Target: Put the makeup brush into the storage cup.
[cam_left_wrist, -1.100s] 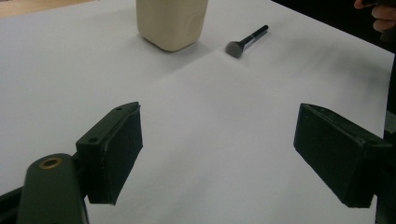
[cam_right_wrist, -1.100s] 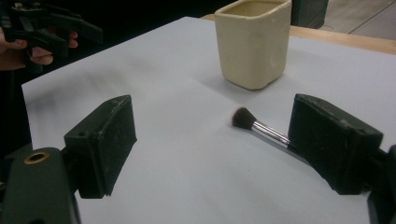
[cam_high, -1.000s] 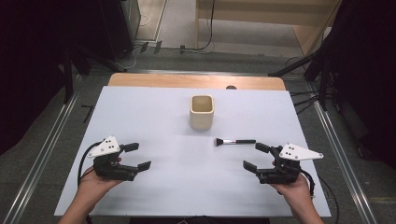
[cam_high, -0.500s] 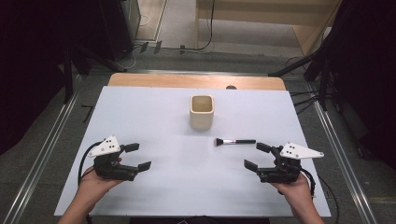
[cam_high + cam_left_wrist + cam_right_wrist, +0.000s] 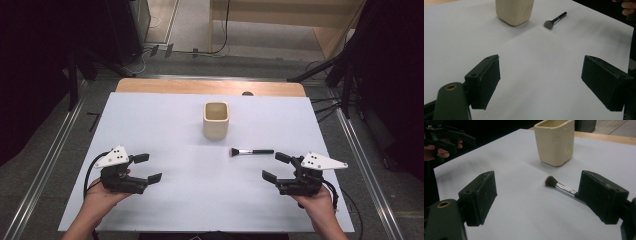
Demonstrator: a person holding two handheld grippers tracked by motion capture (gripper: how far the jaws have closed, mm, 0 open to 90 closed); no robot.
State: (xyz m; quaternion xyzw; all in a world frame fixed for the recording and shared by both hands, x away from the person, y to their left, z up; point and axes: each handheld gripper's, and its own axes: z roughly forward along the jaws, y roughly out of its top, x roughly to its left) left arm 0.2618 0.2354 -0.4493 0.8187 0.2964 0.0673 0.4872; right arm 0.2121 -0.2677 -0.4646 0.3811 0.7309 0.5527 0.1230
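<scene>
A cream square cup (image 5: 216, 120) (image 5: 514, 11) (image 5: 555, 141) stands upright near the middle of the white table sheet (image 5: 200, 200). A small makeup brush (image 5: 251, 151) (image 5: 554, 20) (image 5: 560, 186) lies flat to the cup's front right, bristles toward the left. My left gripper (image 5: 146, 167) (image 5: 541, 82) rests open at the front left, nothing between its jaws. My right gripper (image 5: 276, 166) (image 5: 537, 197) stands open at the front right, just short of the brush's handle end; in the right gripper view its right jaw hides that end.
A bare wooden strip (image 5: 210, 87) runs along the table's far edge. Metal rails (image 5: 367, 170) flank both sides. Dark equipment and cables (image 5: 220, 30) lie on the floor beyond. The other hand and gripper (image 5: 441, 140) appear far off in the right gripper view.
</scene>
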